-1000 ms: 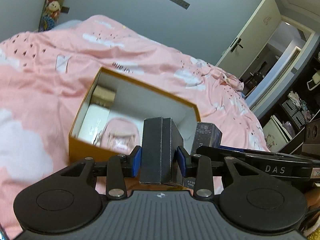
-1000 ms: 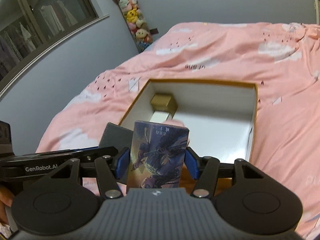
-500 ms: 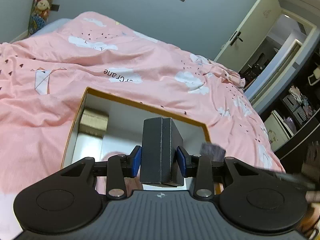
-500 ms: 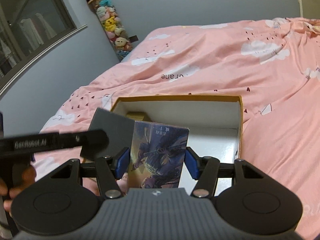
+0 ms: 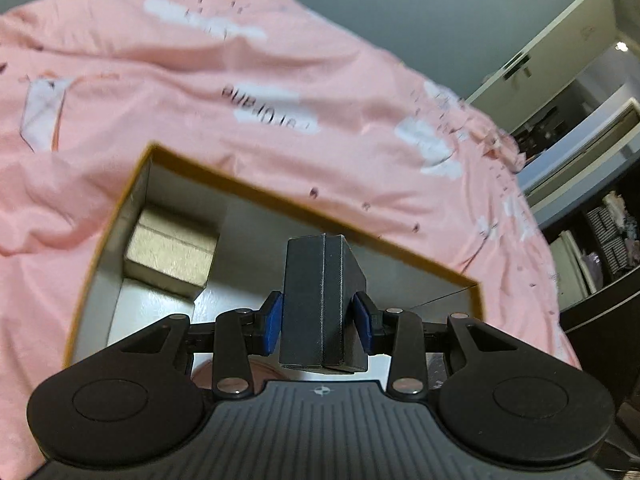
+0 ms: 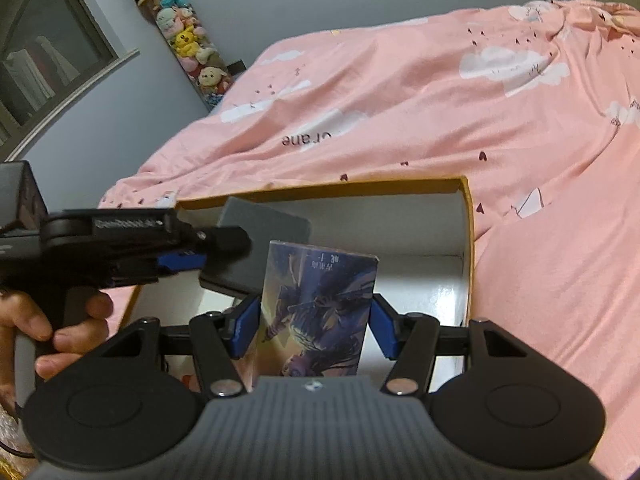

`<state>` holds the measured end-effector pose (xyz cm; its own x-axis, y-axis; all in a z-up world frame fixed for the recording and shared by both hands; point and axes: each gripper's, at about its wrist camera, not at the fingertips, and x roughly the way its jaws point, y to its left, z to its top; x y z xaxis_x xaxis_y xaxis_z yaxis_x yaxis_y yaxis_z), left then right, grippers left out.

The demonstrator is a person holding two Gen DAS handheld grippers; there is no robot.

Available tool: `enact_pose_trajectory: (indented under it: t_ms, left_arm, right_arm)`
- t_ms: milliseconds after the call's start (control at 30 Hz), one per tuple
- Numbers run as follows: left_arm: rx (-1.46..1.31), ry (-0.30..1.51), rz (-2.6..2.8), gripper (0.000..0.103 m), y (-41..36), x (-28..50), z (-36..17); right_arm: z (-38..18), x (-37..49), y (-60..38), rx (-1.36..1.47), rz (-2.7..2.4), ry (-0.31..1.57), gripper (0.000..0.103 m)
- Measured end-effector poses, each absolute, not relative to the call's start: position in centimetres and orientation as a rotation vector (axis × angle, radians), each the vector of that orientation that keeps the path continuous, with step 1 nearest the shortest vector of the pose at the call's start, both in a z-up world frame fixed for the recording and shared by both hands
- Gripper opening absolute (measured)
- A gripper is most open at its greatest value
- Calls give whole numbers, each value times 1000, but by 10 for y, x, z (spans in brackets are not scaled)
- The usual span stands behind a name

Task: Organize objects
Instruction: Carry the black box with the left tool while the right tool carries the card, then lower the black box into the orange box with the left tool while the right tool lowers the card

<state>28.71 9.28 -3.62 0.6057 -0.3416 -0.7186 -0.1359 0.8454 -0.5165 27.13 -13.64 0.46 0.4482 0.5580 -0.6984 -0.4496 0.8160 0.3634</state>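
Observation:
An open orange cardboard box (image 5: 304,204) with a white inside lies on the pink bed; it also shows in the right wrist view (image 6: 468,216). A gold box (image 5: 172,256) sits in its far left corner. My left gripper (image 5: 319,322) is shut on a black box (image 5: 322,300) and holds it over the open box; the left gripper (image 6: 224,252) and the black box (image 6: 260,240) also show in the right wrist view. My right gripper (image 6: 314,330) is shut on a blue illustrated box (image 6: 316,308), held above the box's near side.
A pink duvet (image 6: 500,128) with white clouds covers the bed around the box. A tube of plush toys (image 6: 180,36) stands by the wall. A door and shelves (image 5: 592,220) are to the right of the bed.
Both grippers have moved forward over the orange box with their loads. The left gripper with the black box now reaches well into the box opening in the right wrist view.

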Motion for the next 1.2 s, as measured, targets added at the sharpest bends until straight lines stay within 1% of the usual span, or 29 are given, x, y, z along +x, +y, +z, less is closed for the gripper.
enact_pose_trajectory:
  t_ms: [167, 367, 467, 567, 733, 967, 1200]
  left_arm:
    - [-516, 959, -111, 43, 87, 299, -52]
    - [-394, 995, -65, 43, 81, 306, -61]
    - [-386, 997, -76, 44, 81, 305, -62]
    - [-348, 996, -62, 45, 79, 304, -59]
    - [-186, 977, -4, 45, 65, 300, -52]
    - [-159, 919, -23, 45, 67, 288, -32]
    - [-133, 877, -9, 45, 73, 266, -16]
  right_arm:
    - [-12, 286, -131, 128, 613, 955, 61]
    - [-13, 297, -124, 82, 604, 941, 61]
    - [-12, 299, -121, 58, 609, 934, 61]
    - [-12, 300, -116, 39, 616, 929, 61]
    - [-11, 301, -108, 16, 620, 928, 61]
    - [-6, 306, -98, 2, 614, 943, 61]
    - [-21, 324, -75, -15, 569, 1025, 61]
